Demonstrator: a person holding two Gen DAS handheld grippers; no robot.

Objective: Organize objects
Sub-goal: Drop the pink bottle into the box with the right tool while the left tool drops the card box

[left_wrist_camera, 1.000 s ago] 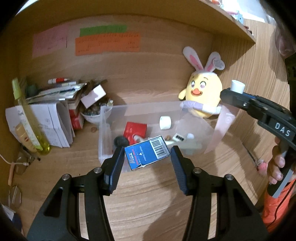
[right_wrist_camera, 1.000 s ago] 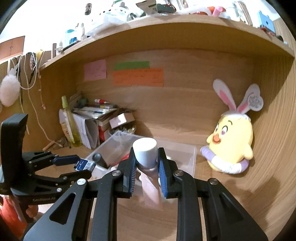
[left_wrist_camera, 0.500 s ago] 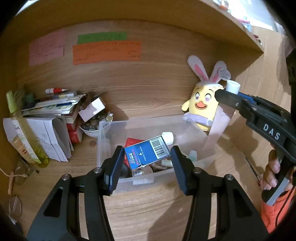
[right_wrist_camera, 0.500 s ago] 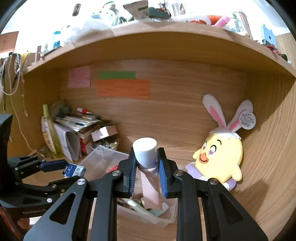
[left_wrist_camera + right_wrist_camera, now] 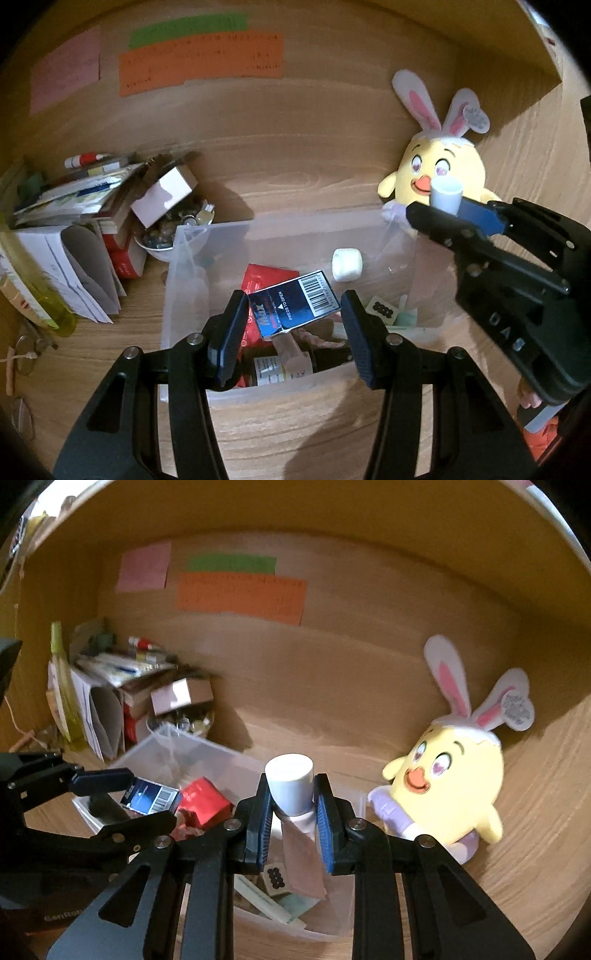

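Note:
My left gripper [image 5: 291,325] is shut on a small blue box with a barcode [image 5: 293,304] and holds it above the clear plastic bin [image 5: 207,236]. The box also shows in the right wrist view [image 5: 151,799]. My right gripper [image 5: 291,812] is shut on a pink tube with a white cap [image 5: 290,784], cap up, over the bin's right part [image 5: 229,755]. The tube's cap shows in the left wrist view [image 5: 446,194]. The bin holds a red packet [image 5: 267,277], a white cap [image 5: 346,264], a dark bottle [image 5: 273,369] and other small items.
A yellow plush chick with bunny ears [image 5: 450,771] sits right of the bin against the wooden back wall. A pile of papers, books and a small carton [image 5: 92,221] stands at the left with a bowl [image 5: 155,243] and a yellow-green bottle [image 5: 33,288].
Both grippers have moved forward and down over the bin, each still holding its item. The bin and the plush now look much closer.

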